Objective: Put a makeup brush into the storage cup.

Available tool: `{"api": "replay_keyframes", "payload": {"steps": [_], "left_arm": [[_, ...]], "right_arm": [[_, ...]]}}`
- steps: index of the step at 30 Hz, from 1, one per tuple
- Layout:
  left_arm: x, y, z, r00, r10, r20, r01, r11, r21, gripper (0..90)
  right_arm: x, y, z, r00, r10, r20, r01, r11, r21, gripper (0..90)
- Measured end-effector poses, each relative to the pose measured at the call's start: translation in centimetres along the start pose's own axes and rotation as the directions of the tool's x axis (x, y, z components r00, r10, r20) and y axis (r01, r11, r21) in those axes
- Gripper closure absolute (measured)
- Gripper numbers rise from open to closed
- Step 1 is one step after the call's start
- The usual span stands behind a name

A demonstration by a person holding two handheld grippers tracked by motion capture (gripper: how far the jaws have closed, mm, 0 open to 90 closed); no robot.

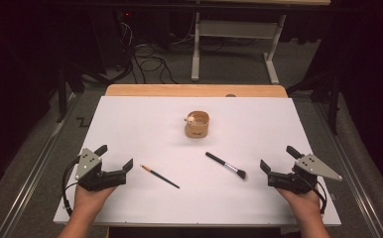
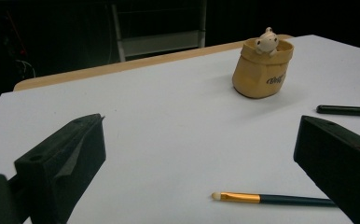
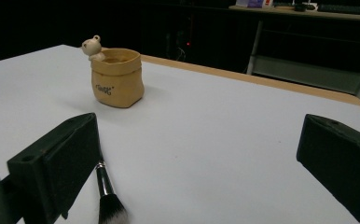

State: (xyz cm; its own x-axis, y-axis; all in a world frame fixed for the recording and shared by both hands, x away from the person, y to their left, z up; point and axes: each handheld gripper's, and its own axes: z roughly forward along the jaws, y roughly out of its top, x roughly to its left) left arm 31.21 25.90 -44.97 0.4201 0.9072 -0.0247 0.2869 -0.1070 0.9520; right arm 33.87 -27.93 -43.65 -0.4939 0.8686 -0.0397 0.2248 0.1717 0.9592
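2 brushes (image 1: 159,176) beside open jaws

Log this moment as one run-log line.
left gripper: open, empty | right gripper: open, empty | thin brush: flat on table, near left | makeup brush: flat, near right | pot: upright, mid-table

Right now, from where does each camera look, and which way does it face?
High view: above the person's side, looking forward and down on the table; both forearms, left hand-held gripper and right hand-held gripper show.
Left gripper view: low over the table, facing the thin brush between its open jaws.
Right gripper view: low, facing the pot; fluffy brush by its jaw.
All views share the pot.
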Motion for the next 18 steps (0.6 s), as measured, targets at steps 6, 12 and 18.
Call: {"api": "replay_keyframes", "payload": {"steps": [6,12,18], "left_arm": [[0.14,-0.21,0.27,1.0,-0.006,-0.001,0.006,0.9997,0.022,3.2],[0.23,-0.35,0.5,1.0,-0.002,-0.003,0.002,0.9988,0.048,3.4],[0.46,-0.47,0.68,0.9998,-0.007,-0.016,0.008,0.9972,0.075,3.4]], "right_arm": [[0.08,-0.08,0.19,1.0,-0.003,-0.006,0.003,1.0,0.006,0.2],[0.18,-0.17,0.42,0.9999,-0.001,-0.013,0.002,0.9999,0.014,0.2],[0.24,-0.21,0.47,0.9999,-0.001,-0.01,0.001,0.9998,0.02,0.1]]}}
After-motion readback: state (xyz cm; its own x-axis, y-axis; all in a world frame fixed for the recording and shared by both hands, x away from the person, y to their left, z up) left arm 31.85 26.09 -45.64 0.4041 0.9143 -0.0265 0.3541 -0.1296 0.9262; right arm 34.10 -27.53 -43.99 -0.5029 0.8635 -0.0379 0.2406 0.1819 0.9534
